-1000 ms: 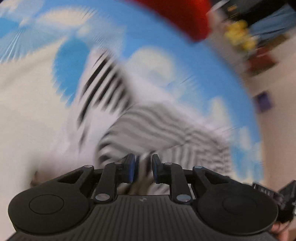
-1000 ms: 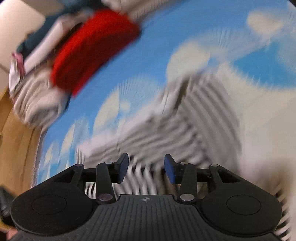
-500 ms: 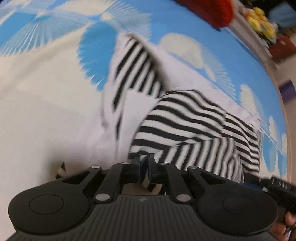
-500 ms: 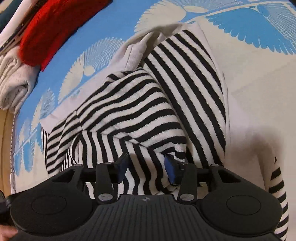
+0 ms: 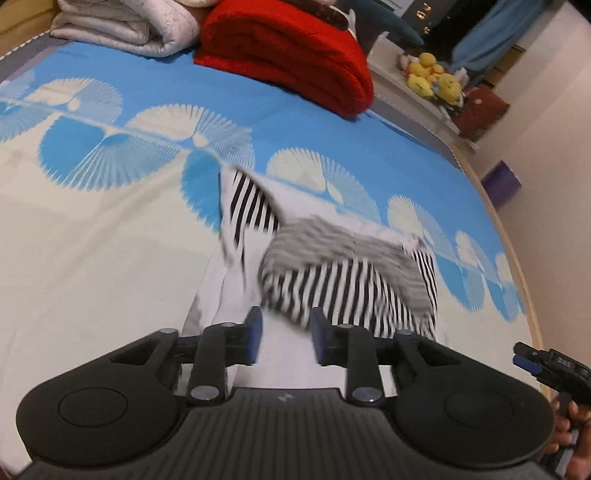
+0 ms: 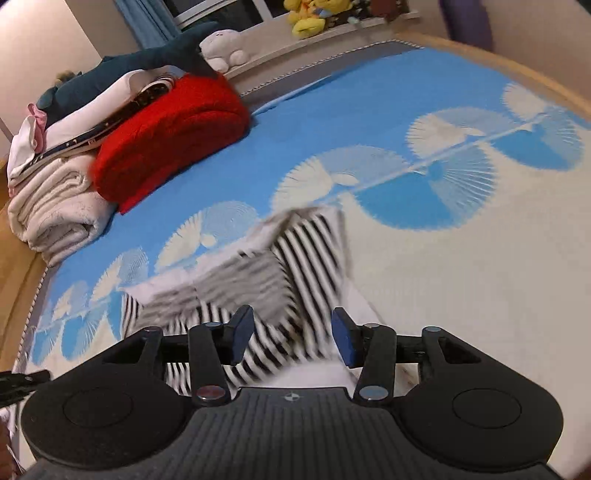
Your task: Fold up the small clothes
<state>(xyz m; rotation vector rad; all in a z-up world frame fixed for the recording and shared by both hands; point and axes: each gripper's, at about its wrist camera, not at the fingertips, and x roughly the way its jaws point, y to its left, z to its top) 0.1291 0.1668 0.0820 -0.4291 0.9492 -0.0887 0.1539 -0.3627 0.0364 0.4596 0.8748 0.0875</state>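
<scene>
A small black-and-white striped garment (image 5: 347,273) lies partly folded on the blue and white patterned bed cover (image 5: 110,258); it also shows in the right wrist view (image 6: 258,288), blurred. My left gripper (image 5: 284,334) is open and empty, raised just short of the garment's near edge. My right gripper (image 6: 291,338) is open and empty, over the garment's near edge. The right gripper's tip (image 5: 532,360) shows at the left view's right edge.
A folded red blanket (image 5: 291,62) and a folded white blanket (image 5: 122,26) lie at the bed's far end. Stacked clothes (image 6: 74,122) and a dark plush shark (image 6: 129,70) sit beside them. Yellow plush toys (image 5: 432,79) stand on a shelf. The wooden bed edge (image 5: 517,258) runs along the right.
My left gripper let go of the striped garment and opened. Both grippers pulled back and up from the garment, which now lies on the bed.
</scene>
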